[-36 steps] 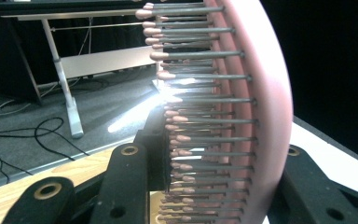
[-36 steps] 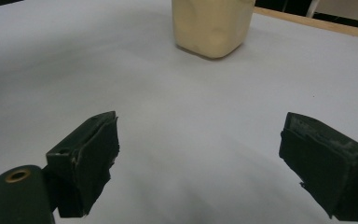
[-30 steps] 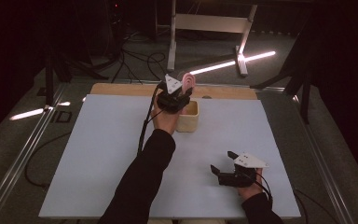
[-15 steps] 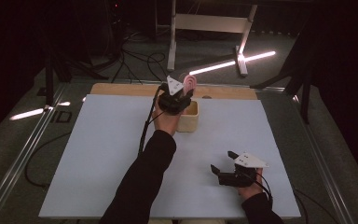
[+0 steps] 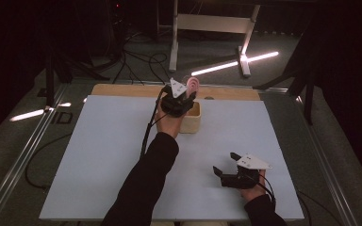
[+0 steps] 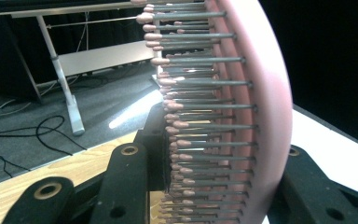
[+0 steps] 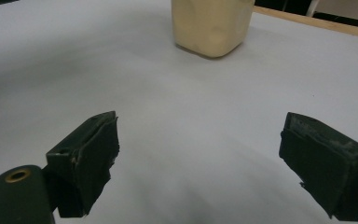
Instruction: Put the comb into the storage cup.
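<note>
My left gripper [image 5: 185, 93] is shut on a pink hairbrush [image 5: 193, 84] and holds it above the far side of a beige container [image 5: 191, 121] that stands at the back middle of the white tabletop. In the left gripper view the hairbrush [image 6: 256, 116] stands edge-on between the jaws, its grey pink-tipped bristles pointing left. My right gripper [image 5: 224, 164] rests low at the front right of the table, open and holding nothing. In the right gripper view its fingertips [image 7: 91, 154] stand wide apart, with the container [image 7: 212, 23] farther off ahead.
The white tabletop [image 5: 99, 155] has a wooden strip [image 5: 122, 90] along its far edge. Beyond it lie a dark floor with cables, a white frame leg [image 5: 173, 37] and a bright light bar [image 5: 235, 63].
The left gripper with the hairbrush has shifted slightly to the right above the container. The right gripper has not moved.
</note>
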